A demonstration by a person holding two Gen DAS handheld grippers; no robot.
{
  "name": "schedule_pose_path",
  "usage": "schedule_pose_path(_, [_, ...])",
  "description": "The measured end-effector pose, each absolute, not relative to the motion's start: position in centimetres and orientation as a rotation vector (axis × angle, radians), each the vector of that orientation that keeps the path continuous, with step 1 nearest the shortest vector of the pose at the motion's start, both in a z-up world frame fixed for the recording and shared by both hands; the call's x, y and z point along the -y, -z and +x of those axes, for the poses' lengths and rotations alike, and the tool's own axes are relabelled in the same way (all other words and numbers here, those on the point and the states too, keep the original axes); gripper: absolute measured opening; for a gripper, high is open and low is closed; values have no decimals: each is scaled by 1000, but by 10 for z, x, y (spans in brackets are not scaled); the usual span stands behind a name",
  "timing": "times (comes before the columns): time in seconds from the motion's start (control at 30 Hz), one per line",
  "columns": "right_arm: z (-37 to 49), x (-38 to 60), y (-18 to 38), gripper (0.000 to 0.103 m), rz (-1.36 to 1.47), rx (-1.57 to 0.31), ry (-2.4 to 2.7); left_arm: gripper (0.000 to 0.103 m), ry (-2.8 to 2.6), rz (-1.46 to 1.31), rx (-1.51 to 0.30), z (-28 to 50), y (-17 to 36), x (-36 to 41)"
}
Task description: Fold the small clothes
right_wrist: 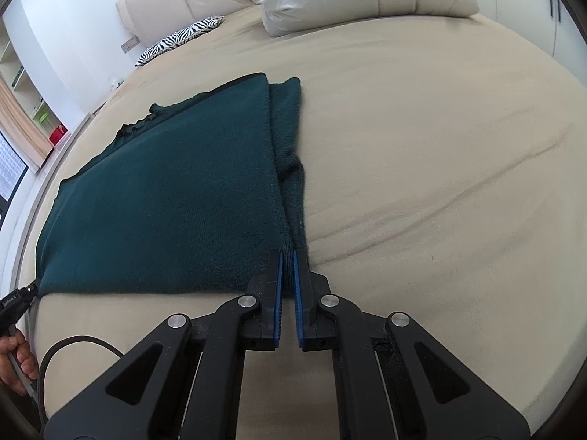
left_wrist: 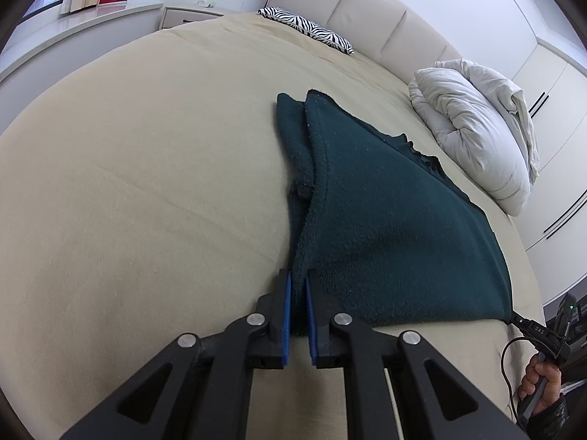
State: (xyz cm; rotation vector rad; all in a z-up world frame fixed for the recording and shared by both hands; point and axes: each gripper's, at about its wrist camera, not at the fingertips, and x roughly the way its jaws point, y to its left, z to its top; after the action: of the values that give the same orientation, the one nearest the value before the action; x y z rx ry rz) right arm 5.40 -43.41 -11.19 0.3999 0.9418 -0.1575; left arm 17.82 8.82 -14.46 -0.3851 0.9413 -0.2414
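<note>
Dark green knitwear (left_wrist: 385, 220) lies flat on the beige bedspread (left_wrist: 146, 183), stretching away from both sets of jaws. Left gripper (left_wrist: 298, 282) is clamped on the garment's near left corner, fabric pinched between its blue pads. Right gripper (right_wrist: 288, 260) is clamped on the near right corner, jaws nearly together over the cloth. Beyond the jaws sit a white duvet (left_wrist: 473, 128) and a zebra-print pillow (left_wrist: 308, 29).
</note>
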Motion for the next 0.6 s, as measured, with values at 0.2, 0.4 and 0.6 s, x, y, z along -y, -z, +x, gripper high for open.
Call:
schedule_pose_path(0.2, [51, 428, 109, 4, 367, -952, 159, 11, 242, -386, -940, 177, 145, -90])
schedule_pose_path(0.4, [57, 431, 116, 5, 380, -987, 126, 15, 262, -414, -936, 175, 144, -95])
schedule_pose_path(0.6, [44, 447, 99, 33, 453, -968, 184, 20, 228, -379, -866, 156, 111, -99])
